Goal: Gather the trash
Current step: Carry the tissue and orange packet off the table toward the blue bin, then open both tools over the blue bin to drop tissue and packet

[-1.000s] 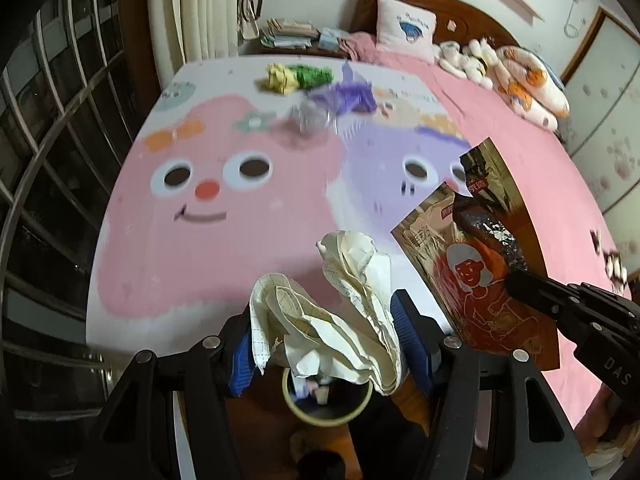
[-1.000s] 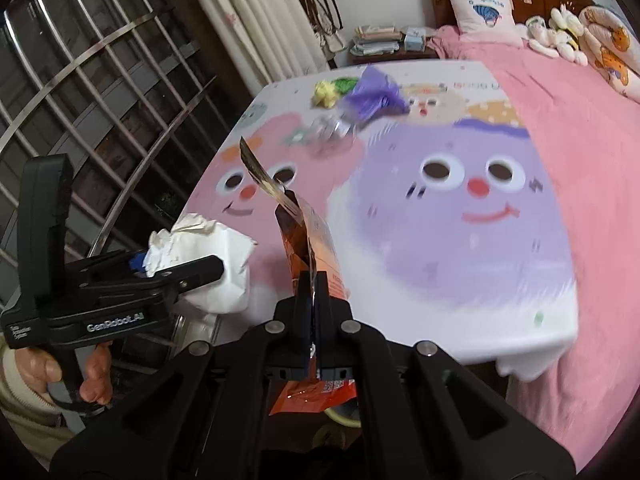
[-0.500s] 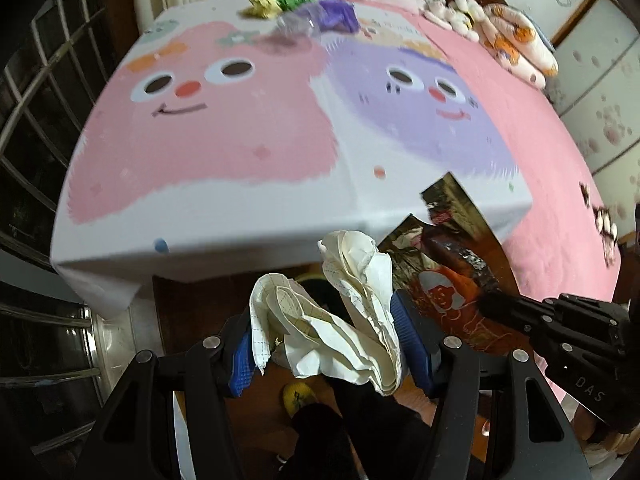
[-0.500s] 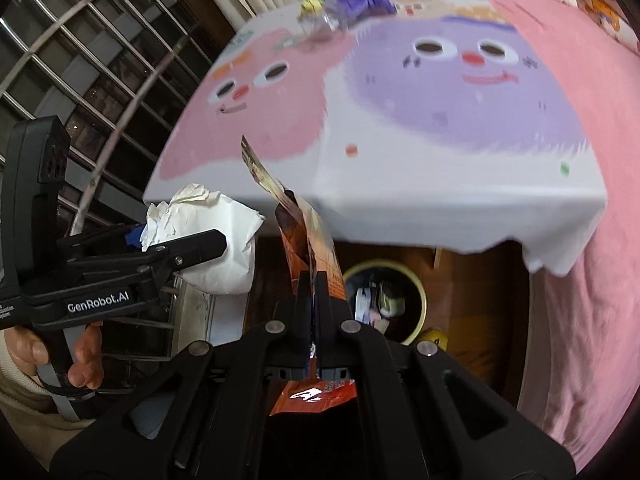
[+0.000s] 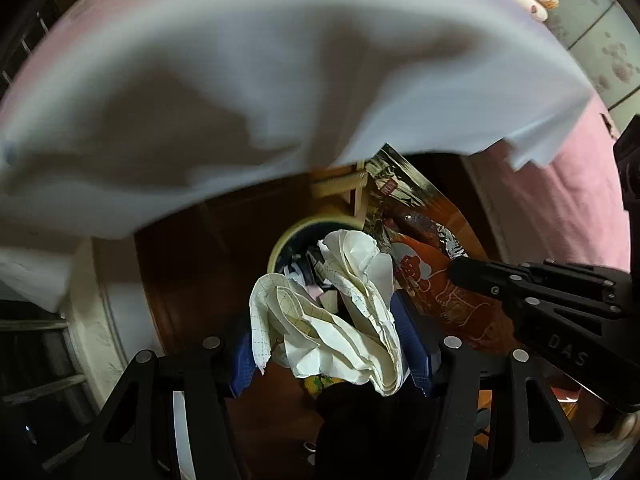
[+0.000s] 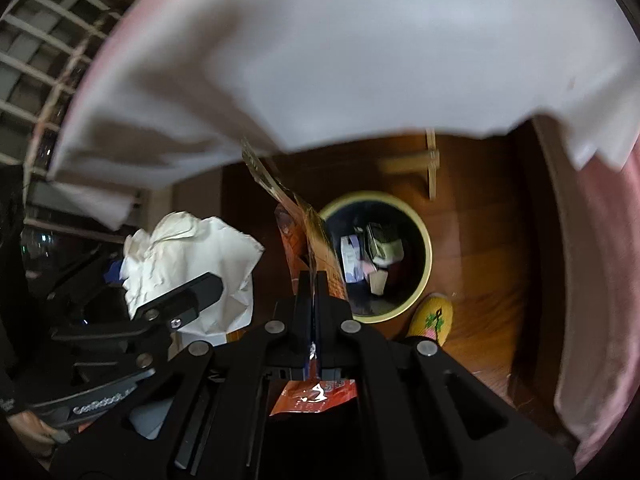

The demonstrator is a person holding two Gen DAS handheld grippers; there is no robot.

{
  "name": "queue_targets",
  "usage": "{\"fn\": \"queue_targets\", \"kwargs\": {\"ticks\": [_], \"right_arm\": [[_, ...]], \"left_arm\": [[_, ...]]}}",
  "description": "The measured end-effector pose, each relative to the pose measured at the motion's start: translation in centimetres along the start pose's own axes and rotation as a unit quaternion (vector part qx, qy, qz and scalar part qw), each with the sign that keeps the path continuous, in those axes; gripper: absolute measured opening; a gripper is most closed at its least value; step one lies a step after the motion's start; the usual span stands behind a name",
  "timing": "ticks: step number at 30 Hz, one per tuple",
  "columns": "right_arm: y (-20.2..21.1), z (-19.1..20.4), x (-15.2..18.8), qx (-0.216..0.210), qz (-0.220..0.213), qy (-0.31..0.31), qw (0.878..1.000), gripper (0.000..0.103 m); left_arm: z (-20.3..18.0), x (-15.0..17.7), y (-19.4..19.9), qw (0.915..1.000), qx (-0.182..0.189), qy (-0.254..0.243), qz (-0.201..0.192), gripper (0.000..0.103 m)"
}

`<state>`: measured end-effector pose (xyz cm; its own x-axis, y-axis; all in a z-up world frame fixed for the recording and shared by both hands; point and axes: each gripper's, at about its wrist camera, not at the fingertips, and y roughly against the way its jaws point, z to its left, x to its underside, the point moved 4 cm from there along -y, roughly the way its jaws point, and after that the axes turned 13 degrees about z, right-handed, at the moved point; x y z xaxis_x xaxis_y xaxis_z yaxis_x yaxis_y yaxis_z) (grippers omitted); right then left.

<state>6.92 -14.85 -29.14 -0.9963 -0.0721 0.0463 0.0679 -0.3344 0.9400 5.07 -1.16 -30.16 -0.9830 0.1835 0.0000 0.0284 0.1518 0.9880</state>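
"GenRobot.AI" lettering on left gripper, "DAS" on right gripper

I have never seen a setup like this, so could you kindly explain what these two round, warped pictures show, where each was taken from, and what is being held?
There is no robot here: a person carries a hand-held two-finger gripper in each hand, and a wide-angle camera on each one looks along its fingers, which gives the bulging picture.

In the left camera's picture, the left gripper is clamped on a crumpled wad of paper. In the right camera's picture, the right gripper pinches an orange snack wrapper edge-on. Each tool also shows from the side in the other's picture.

Both point steeply down at a round trash bin on the wooden floor, already holding scraps. The pale sheet across the top is a tablecloth hanging over an edge. A yellow slipper sits beside the bin.
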Motion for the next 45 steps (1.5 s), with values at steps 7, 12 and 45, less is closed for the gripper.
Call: {"fn": "queue_targets", "kwargs": {"ticks": [7,12,45], "right_arm": [[-9.2,-5.2,-1.5,-0.002,0.028,-0.055,0.998,0.0],[-13.8,-7.6,-2.5,-0.004,0.043,-0.066,0.997,0.0],[-4.6,-5.3,-1.3,0.038,0.001,-0.037,0.999,0.05]], "left_arm": [[2.0,-2.1,-8.8,0.9994,0.004,0.023,0.027,0.062],[2.2,-3.1,-12.7,0.9991,-0.008,0.027,0.031,0.063],[1.1,-1.9,-0.7,0.9948,-0.056,0.073,-0.044,0.093]]}}
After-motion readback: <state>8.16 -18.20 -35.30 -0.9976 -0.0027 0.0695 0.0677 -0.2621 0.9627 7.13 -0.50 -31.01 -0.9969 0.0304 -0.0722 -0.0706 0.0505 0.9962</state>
